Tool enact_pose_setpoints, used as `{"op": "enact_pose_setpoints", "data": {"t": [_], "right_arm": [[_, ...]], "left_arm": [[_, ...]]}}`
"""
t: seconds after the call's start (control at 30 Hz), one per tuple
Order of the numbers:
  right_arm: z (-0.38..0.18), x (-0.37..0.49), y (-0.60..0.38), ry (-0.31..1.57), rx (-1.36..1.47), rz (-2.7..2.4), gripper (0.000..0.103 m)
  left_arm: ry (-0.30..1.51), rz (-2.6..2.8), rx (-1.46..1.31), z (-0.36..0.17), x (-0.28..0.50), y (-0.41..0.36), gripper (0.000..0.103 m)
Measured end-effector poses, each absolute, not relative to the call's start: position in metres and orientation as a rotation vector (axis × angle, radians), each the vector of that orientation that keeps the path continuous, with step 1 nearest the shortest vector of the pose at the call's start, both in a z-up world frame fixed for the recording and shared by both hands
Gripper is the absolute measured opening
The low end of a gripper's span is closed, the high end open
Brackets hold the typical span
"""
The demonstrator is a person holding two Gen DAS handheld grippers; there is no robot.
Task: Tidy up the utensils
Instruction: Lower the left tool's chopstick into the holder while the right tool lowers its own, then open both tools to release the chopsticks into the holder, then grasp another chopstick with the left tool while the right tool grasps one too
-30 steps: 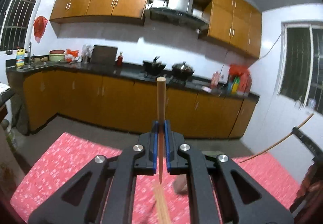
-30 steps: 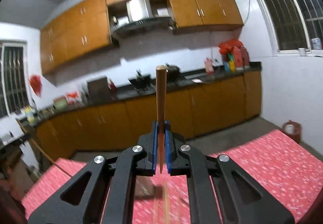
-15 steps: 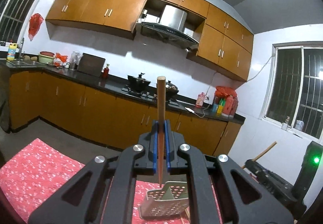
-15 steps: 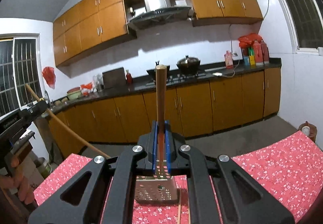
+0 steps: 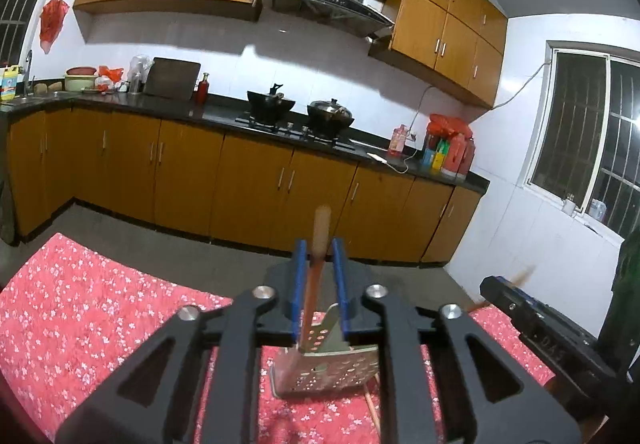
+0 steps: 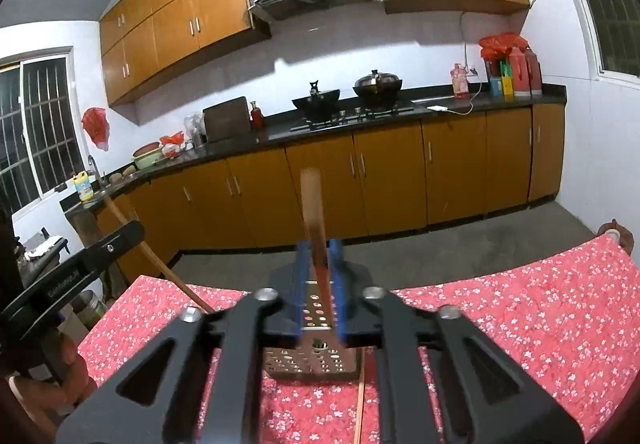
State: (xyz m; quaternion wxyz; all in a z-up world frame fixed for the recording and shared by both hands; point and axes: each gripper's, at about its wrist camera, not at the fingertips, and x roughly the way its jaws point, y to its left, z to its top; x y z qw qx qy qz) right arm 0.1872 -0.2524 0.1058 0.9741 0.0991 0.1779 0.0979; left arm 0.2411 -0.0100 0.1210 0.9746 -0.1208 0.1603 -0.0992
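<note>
Above red tablecloth (image 5: 80,324), chopsticks (image 5: 316,264) upright.

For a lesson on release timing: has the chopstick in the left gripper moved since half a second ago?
Yes. The chopstick has slid down: its top sits nearer the blue pads.

Red cloth (image 5: 100,316) dotted with small white blossoms; perforated silver holder (image 6: 312,360); brown wooden chopstick (image 6: 314,220); blue pads (image 5: 299,284) (on black grippers); orange-brown cabinets (image 5: 256,188).
</note>
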Motion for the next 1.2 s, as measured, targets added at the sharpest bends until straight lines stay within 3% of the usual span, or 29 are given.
{"op": "enact_pose_setpoints", "data": {"t": [0.03,0.43,0.67,0.83,1.1,1.2], "right_arm": [[0.106,0.184,-0.254,0.348,0.203,0.196,0.043],[0.101,0.141,-0.281,0.299,0.208,0.115,0.043],[0.014,0.149,-0.311,0.597,0.189,-0.014,0.043],[-0.046,0.164,-0.304,0.8,0.208,0.027,0.025],[-0.085,0.166,-0.283,0.892,0.162,0.05,0.025],[-0.091,0.164,-0.282,0.883,0.118,0.026,0.012]], "left_arm": [[0.322,-0.198,-0.246,0.12,0.24,-0.008,0.022],[0.28,-0.189,-0.338,0.122,0.193,0.035,0.033],[0.412,-0.074,-0.302,0.079,0.171,0.064,0.039],[0.622,-0.03,-0.277,0.017,0.176,0.073,0.039],[0.782,-0.071,-0.26,-0.048,0.167,0.071,0.037],[0.805,-0.092,-0.248,-0.057,0.168,0.067,0.037]]}}
